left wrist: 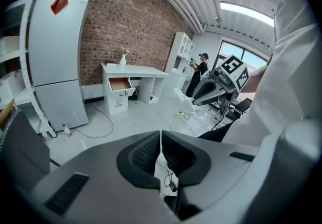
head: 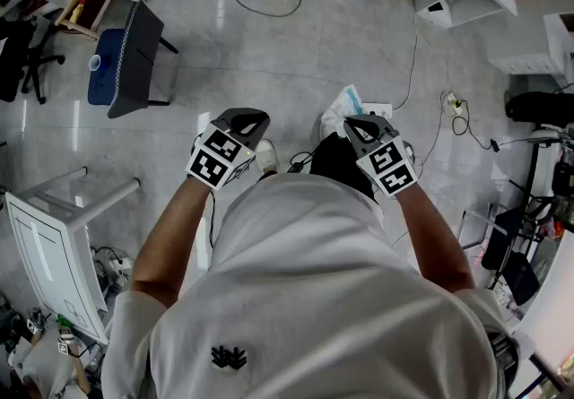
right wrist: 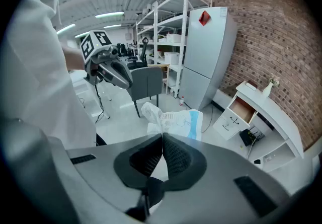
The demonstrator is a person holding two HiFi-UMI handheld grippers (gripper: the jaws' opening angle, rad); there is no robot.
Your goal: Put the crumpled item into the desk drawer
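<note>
Crumpled white-and-blue plastic bag [right wrist: 173,117] hangs clamped at the tips of the right gripper [right wrist: 162,136], the left gripper [left wrist: 161,133] closed and empty, so carrying it steadily to the far open white desk drawer [right wrist: 243,108] and releasing well inside seems best.

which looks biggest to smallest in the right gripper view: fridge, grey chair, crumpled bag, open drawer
1. fridge
2. crumpled bag and grey chair: near alike, and the bag sits closer to the camera, so unranked
3. open drawer
</note>
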